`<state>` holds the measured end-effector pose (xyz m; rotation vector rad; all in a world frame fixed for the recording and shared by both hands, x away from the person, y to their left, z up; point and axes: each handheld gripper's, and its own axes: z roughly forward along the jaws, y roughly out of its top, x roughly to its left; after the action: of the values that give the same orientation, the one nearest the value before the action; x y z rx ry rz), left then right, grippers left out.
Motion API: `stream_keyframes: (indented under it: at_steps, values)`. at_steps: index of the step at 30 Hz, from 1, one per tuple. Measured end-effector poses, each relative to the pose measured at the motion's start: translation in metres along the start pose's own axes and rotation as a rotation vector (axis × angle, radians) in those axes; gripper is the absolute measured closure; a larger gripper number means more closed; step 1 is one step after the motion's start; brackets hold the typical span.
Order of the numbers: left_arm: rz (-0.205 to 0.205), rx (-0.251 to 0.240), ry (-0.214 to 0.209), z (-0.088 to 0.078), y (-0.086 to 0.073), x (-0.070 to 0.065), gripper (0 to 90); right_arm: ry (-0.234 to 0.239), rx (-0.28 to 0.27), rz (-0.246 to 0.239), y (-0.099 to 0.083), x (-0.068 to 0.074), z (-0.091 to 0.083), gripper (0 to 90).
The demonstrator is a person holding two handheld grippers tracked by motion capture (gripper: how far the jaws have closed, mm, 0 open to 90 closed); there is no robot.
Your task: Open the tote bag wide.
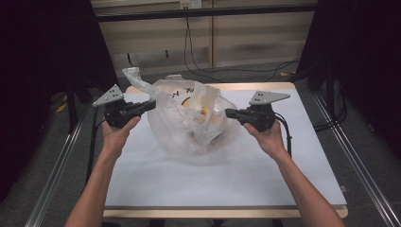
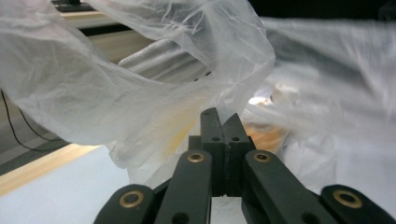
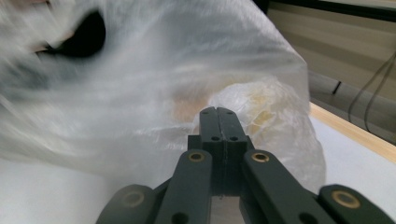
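A translucent white plastic bag (image 1: 189,120) with yellow-orange contents sits on a white table (image 1: 227,184) edged in pale wood

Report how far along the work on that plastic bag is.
Done: the plastic bag sits mid-table with pale and orange contents inside, and both grippers have reached it. In hand: the left gripper and right gripper meet its opposite sides, jaws closed; whether they pinch film is unclear. Left: the contents are all inside, nothing out on the table.
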<state>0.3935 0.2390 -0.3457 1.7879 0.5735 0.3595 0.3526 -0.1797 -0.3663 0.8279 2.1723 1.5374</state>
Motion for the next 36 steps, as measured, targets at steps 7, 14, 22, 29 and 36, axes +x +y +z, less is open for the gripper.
stream_keyframes:
  at_steps: [7, 14, 22, 29, 36]
  values:
    - [0.010, 0.106, -0.005, 0.021, -0.024, -0.003, 90.0, -0.042, 0.030, 0.069, -0.019, -0.023, 0.007, 90.0]
    - [-0.003, 0.197, -0.004, 0.038, -0.052, -0.004, 90.0, -0.093, 0.085, 0.109, -0.042, -0.037, 0.009, 90.0]
    - [-0.024, 0.309, -0.038, 0.066, -0.086, -0.005, 90.0, -0.106, 0.171, 0.155, -0.074, -0.050, 0.016, 90.0]
    - [-0.030, 0.422, -0.052, 0.078, -0.109, -0.002, 90.0, -0.130, 0.278, 0.190, -0.104, -0.061, 0.026, 90.0]
    - [-0.042, 0.466, -0.054, 0.077, -0.122, 0.000, 90.0, -0.132, 0.342, 0.202, -0.120, -0.062, 0.029, 90.0]
